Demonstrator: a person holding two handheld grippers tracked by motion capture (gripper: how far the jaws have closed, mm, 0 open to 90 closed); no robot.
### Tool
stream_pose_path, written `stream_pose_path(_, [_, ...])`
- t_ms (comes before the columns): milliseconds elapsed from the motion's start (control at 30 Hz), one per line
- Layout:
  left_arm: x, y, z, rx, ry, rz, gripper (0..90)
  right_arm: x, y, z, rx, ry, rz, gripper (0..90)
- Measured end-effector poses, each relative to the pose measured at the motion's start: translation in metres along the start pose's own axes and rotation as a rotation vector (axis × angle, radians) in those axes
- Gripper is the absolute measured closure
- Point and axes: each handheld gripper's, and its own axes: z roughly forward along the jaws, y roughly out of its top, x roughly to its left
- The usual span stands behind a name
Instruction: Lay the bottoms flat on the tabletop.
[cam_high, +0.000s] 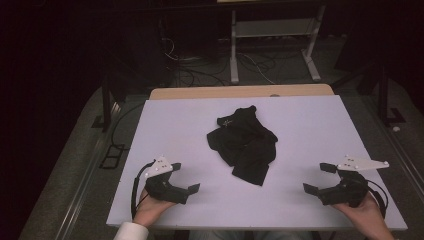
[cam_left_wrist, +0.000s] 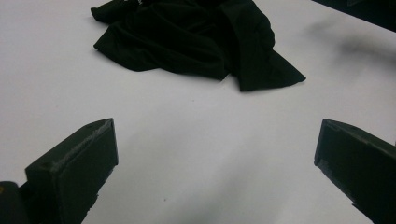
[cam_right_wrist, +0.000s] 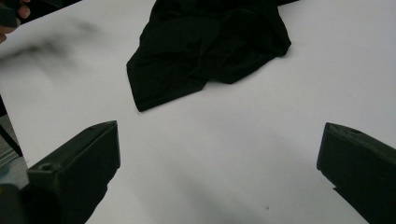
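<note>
Black cloth (cam_high: 245, 144) lies crumpled, seemingly untouched, between wide-open, empty left gripper (cam_high: 184, 176) and right gripper (cam_high: 318, 178).

High view overhead; both gripper views low, perhaps sharing the black cloth (cam_high: 243, 143).

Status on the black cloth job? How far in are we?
Done: nothing visible yet. The black cloth lies crumpled in a heap mid-table, not spread or folded. In hand: nothing; the left tongs and right tongs sit near the front edge of the white table, jaws wide open, both apart from the cloth and pointed toward it. Left: probably everything, starting with the reach and first grasp.
</note>
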Motion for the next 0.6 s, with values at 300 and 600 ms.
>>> stream_pose_path(300, [-0.0017, 0.0001, 0.0008, 0.013, -0.021, 0.02, 0.0, 0.0003, -0.0001, 0.0, 0.004, 0.0, -0.003, 0.0])
stream_pose_path(600, [-0.0007, 0.0001, -0.0003, 0.01, -0.003, 0.008, 0.0, 0.0002, 0.0017, 0.0018, 0.016, -0.006, -0.008, 0.0])
